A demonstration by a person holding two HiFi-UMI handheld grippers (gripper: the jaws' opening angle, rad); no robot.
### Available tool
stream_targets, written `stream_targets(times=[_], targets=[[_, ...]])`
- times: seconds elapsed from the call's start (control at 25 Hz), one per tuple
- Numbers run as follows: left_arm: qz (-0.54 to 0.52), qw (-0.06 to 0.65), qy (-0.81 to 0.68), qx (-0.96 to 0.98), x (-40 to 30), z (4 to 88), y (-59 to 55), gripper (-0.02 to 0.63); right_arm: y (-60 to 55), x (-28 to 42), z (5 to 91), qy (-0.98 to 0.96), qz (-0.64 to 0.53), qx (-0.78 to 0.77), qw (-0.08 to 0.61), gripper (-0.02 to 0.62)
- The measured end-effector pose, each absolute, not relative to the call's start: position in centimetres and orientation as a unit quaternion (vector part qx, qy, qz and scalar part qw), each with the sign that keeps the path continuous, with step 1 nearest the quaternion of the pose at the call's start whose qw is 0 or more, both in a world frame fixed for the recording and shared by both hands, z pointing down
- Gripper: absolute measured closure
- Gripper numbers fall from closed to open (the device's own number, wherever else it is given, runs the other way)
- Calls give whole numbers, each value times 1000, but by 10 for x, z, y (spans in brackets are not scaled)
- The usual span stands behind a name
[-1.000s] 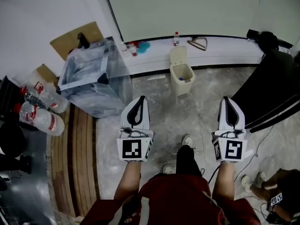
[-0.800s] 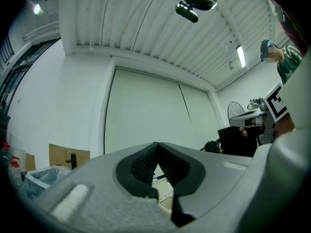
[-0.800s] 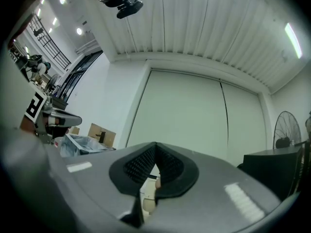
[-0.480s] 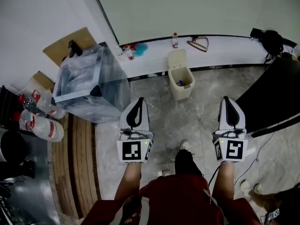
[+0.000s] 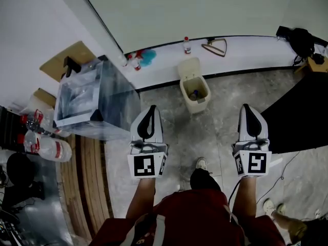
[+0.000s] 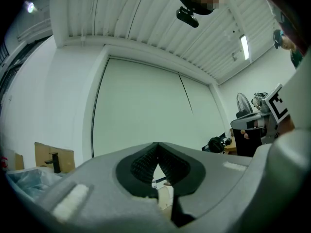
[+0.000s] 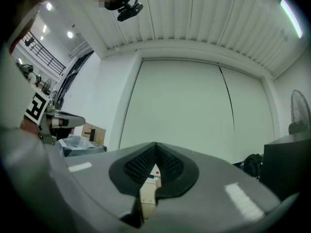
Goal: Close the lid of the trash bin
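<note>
Bin (image 5: 196,93) on the floor, lid (image 5: 187,67) up — ahead, between left tongs (image 5: 151,108) and right tongs (image 5: 246,107), well apart from both, each clenched, empty. Bottles' (image 5: 48,148) labels unreadable.

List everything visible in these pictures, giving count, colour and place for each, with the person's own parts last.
trash bin: one, beige, lid up, on the floor by the wall
clear box: one, transparent, left of the bin
plastic bottles: at least two, clear with red labels, far left
small bottle: one, red cap, on the ledge behind the bin
cardboard: one, brown, against the left wall
bag: one, black, top right
left gripper: one, white and black, jaws shut, empty
right gripper: one, white and black, jaws shut, empty
</note>
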State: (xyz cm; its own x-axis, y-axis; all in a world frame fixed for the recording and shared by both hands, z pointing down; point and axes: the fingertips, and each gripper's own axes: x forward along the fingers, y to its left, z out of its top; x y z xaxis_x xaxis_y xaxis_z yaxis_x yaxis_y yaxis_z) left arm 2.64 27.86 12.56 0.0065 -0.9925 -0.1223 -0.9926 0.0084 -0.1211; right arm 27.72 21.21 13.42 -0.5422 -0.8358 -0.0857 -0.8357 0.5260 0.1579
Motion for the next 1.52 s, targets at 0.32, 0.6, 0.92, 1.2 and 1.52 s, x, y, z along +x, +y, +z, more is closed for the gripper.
stream_targets(times=[0.32,0.6,0.92,1.2,1.52], targets=[[-12,87,707,-701,41,129,198,609,132,290,142,-882,-79,464,-9,595],[-22,96,708,-699,54,127,150,609,83,289,147,-892,-76,445,-12,595],[-20,88,718,-690,41,134,125,609,50,266,157,-903,-74,424,0,595],[-13,81,714,-695,16,156,96,609,25,233,175,-905,-78,418,11,595],[-9,62,703,-709,-44,176,27,609,-34,165,195,-904,-75,418,46,595]])
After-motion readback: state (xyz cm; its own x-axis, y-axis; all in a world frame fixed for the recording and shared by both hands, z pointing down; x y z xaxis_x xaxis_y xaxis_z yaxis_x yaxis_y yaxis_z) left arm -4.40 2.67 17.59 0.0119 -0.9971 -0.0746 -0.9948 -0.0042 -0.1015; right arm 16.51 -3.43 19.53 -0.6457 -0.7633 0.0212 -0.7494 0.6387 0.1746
